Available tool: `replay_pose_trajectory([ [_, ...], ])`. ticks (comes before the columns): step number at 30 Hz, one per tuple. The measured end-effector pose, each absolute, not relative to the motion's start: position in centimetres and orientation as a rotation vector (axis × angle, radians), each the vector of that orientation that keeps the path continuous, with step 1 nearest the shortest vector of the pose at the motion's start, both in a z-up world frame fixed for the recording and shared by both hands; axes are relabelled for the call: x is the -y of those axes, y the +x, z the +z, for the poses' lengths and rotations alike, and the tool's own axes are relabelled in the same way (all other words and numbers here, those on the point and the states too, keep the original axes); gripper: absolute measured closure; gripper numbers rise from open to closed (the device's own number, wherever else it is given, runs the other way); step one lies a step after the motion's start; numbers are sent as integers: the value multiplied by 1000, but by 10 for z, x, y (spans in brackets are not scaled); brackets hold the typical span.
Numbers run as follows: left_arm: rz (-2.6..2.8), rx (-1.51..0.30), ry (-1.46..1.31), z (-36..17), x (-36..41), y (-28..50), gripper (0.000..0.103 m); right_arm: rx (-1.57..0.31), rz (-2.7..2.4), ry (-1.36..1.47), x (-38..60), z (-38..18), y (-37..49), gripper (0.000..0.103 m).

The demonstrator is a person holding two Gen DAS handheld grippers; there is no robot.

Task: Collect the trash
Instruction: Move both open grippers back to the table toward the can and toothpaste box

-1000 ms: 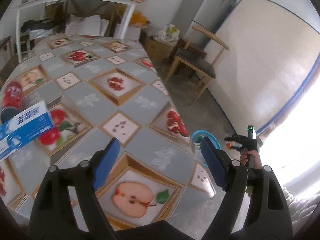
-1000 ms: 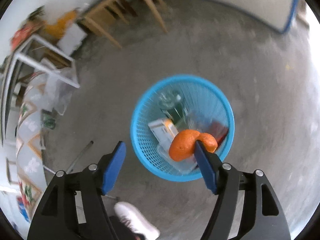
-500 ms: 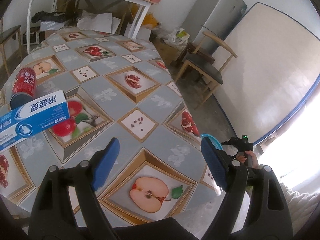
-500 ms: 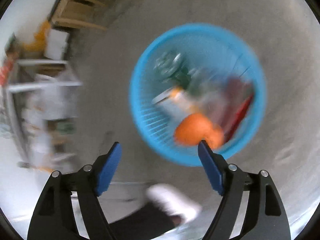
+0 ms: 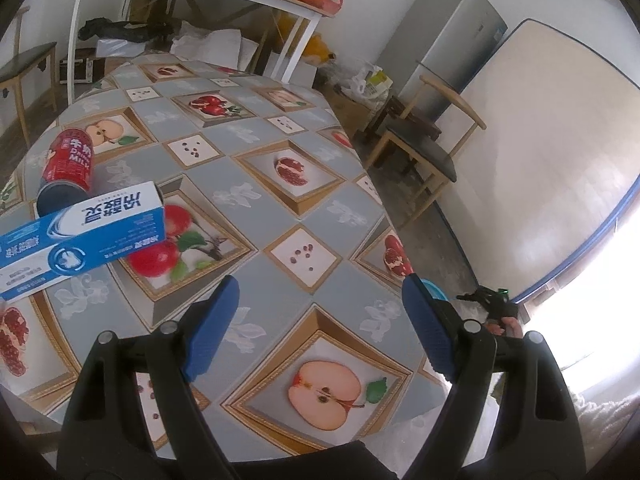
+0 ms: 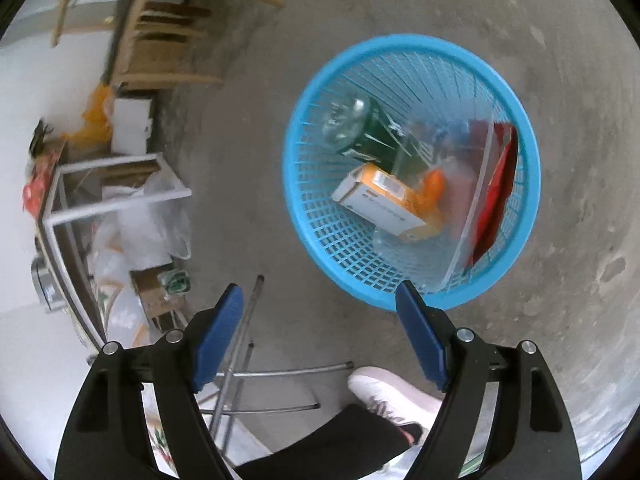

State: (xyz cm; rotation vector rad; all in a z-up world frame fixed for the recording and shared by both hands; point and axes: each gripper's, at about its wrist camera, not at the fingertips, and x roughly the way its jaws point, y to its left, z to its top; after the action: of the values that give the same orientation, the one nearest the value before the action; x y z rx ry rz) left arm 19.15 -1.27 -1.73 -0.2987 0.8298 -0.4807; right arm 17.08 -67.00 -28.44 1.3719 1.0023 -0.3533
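The toothpaste box point(image 5: 80, 240) runs off the left edge; the basket point(image 5: 434, 290) hides behind a fingertip.

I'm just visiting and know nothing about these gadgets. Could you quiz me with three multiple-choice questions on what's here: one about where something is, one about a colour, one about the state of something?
1. Where does the toothpaste box lie?
A. in the basket
B. on the table, beside the red can
C. on the chair

2. What colour is the basket?
A. blue
B. green
C. white

3. How is the right gripper?
A. shut on an orange peel
B. shut on a box
C. open and empty

Answers:
1 B: the box rests on the table next to the can.
2 A: its mesh wall is blue.
3 C: its jaws stand wide apart with nothing between them.
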Motion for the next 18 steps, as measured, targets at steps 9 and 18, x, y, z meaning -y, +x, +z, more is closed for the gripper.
replay_pose_trajectory([
  [9, -415, -830, -318, -30, -19, 182, 23, -933, -251, 1003, 603, -167, 164, 26],
  [18, -303, -772, -373, -43, -73, 159, 22, -850, 14, 554, 458, -32, 205, 26],
])
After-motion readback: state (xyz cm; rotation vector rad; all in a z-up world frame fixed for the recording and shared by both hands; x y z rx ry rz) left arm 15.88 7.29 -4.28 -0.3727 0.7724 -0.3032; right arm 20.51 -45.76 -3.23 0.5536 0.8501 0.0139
